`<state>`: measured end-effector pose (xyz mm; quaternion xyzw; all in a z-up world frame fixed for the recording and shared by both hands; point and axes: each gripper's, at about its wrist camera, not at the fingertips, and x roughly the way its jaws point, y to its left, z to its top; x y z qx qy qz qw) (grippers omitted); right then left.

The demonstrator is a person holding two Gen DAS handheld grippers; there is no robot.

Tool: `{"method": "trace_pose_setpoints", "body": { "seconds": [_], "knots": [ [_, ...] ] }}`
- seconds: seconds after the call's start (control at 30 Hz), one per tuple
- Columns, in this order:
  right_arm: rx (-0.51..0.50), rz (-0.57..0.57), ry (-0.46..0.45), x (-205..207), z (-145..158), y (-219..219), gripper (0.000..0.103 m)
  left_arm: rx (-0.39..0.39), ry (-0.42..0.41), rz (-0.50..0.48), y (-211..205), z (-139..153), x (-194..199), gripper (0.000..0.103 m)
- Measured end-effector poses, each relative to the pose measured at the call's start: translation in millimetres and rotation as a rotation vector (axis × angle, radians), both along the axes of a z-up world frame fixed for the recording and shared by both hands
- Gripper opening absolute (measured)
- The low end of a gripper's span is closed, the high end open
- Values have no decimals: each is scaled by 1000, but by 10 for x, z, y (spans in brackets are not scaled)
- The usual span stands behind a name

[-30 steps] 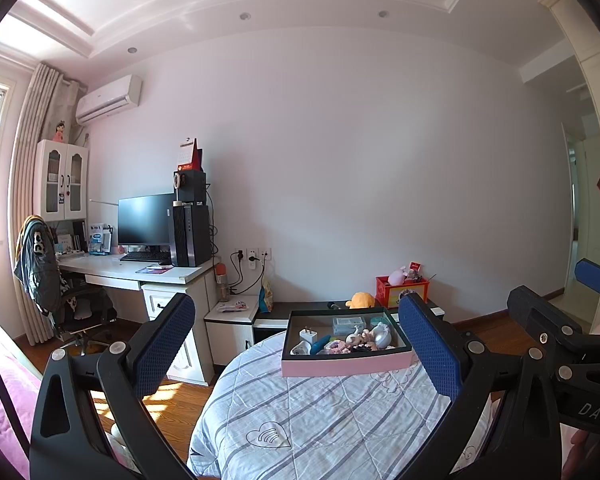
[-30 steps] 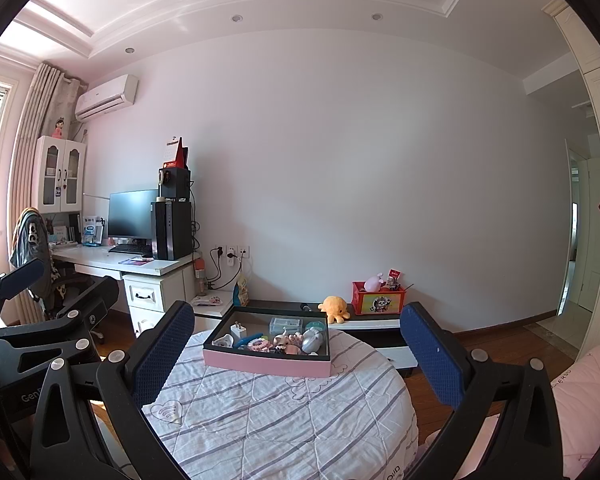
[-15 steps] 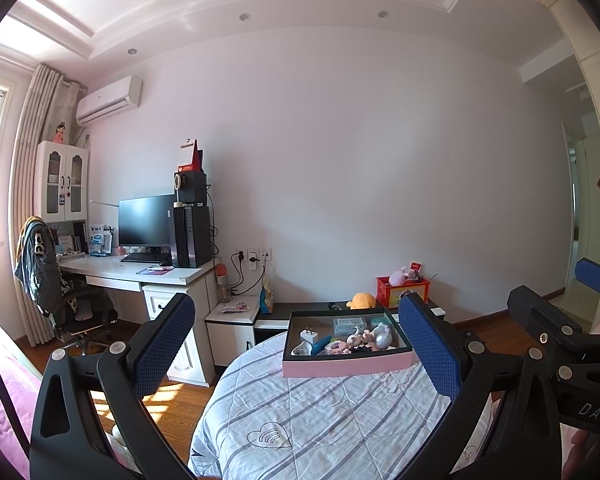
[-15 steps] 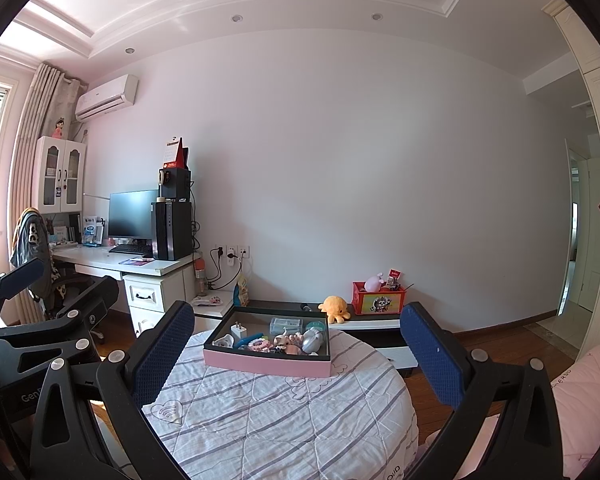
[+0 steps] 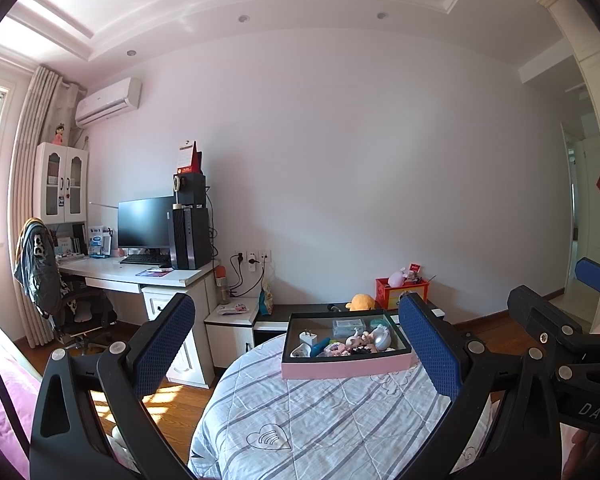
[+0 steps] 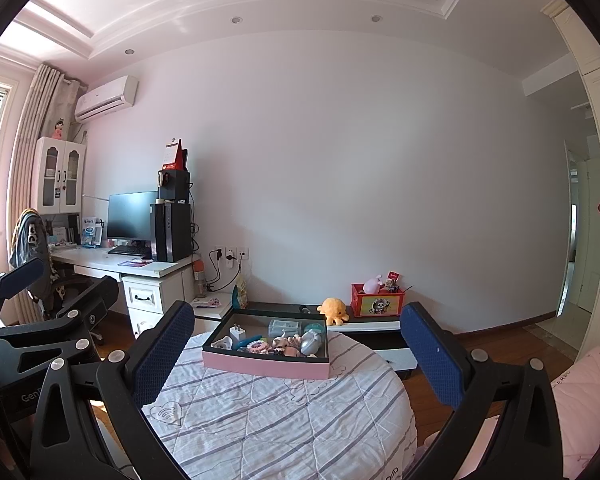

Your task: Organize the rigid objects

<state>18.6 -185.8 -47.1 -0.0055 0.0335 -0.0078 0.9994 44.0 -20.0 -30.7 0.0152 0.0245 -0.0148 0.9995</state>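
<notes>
A pink box with a dark rim [image 5: 345, 369] [image 6: 265, 366] sits at the far side of a round table under a striped quilt [image 5: 320, 420] [image 6: 276, 412]. Inside lie several small items: a white charger plug [image 5: 309, 336] [image 6: 238, 333], a clear case [image 5: 348, 325] [image 6: 285, 325], a grey rounded toy [image 5: 381, 335] [image 6: 310, 341] and small figurines. My left gripper [image 5: 300, 344] is open and held well short of the box, nothing between its blue pads. My right gripper [image 6: 296, 344] is open too, equally far back.
A white desk [image 5: 140, 276] with monitor and computer tower stands at the left, with a draped chair [image 5: 40, 268]. A low cabinet behind the table carries an orange plush [image 6: 333, 310] and a red toy box [image 6: 374, 304]. Wooden floor surrounds the table; a pink cushion [image 6: 584, 384] lies right.
</notes>
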Motion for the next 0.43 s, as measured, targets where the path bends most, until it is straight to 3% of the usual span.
{"method": "trace_pose_setpoints", "body": {
  "seconds": [0.43],
  "knots": [
    [0,0,-1,-6,7,2,103,1,-1,0,11,9,-15,103]
  ]
}}
